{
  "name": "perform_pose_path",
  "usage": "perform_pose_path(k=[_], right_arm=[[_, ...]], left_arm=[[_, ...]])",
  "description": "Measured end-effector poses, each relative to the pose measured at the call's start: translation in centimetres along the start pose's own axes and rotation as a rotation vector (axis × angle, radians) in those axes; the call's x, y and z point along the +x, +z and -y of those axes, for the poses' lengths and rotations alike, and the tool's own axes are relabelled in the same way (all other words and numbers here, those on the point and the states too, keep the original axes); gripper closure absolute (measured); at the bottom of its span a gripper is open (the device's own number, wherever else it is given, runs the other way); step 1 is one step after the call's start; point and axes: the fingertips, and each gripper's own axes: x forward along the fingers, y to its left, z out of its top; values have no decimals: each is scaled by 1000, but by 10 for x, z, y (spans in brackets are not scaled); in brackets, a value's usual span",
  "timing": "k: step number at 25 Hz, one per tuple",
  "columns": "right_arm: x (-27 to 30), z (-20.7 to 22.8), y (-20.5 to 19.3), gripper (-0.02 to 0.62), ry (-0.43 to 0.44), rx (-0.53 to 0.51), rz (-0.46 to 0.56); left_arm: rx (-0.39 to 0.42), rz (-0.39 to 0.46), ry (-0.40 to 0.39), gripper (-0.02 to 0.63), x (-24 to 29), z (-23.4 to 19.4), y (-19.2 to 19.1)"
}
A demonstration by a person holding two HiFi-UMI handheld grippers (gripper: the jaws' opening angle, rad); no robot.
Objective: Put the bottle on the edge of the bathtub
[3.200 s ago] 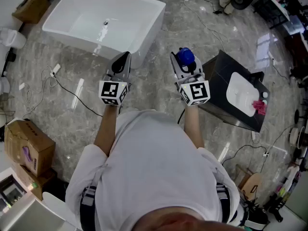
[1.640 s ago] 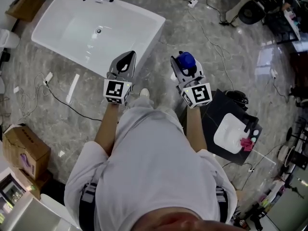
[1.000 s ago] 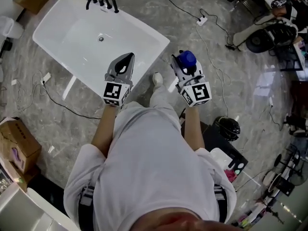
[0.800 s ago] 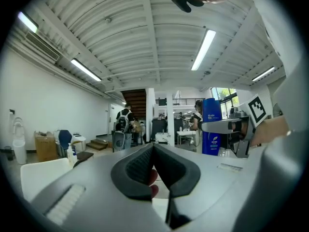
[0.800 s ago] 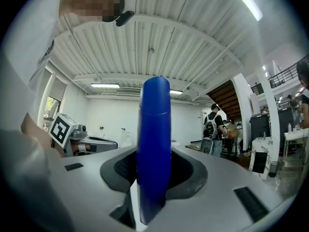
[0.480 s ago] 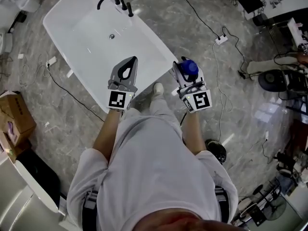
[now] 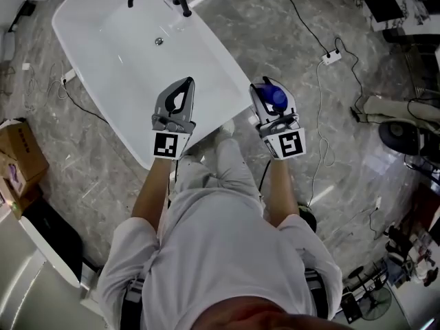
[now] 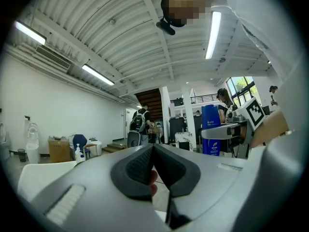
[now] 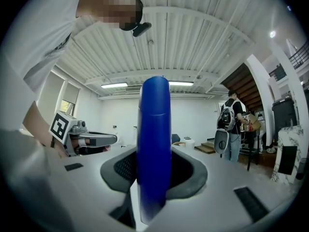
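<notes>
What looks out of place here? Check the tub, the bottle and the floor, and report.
Nothing is spilled or damaged. The bottle stands upright in the right claw, and the bathtub looks intact. The only untidy thing: loose cables and a power strip trail across the floor beside the tub.

Both bare forearms, left (image 7: 150,192) and right (image 7: 278,196), reach forward side by side from short white sleeves; the elbows seem bent, though the torso partly hides them. The grey, black-padded left gripper (image 7: 184,82) points level and away from the body, its jaws pressed together on nothing. The matching right gripper (image 7: 269,90) runs parallel, a little apart, with its jaws clamped on an upright blue plastic bottle (image 9: 153,144). Each gripper carries its square-marker cube at the near end.
</notes>
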Motion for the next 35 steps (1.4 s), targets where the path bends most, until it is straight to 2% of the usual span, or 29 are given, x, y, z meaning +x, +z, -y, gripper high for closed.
perform_pose_path(k=[12,26,31,35], right_arm=[[65,30,-116,459,20,3,11],[100,28,-273,459,13,-8,-18],[104,26,-315,459,-9,4,-34],[104,25,-329,459,-20,-7,-49]], left_arm=[[22,-12,7,611,45,-30,-114],[-5,-36,31,611,62,-50,-261],[12,-55,16,611,59,-49,-292],[2,-52,15,611,57,-50,-295]])
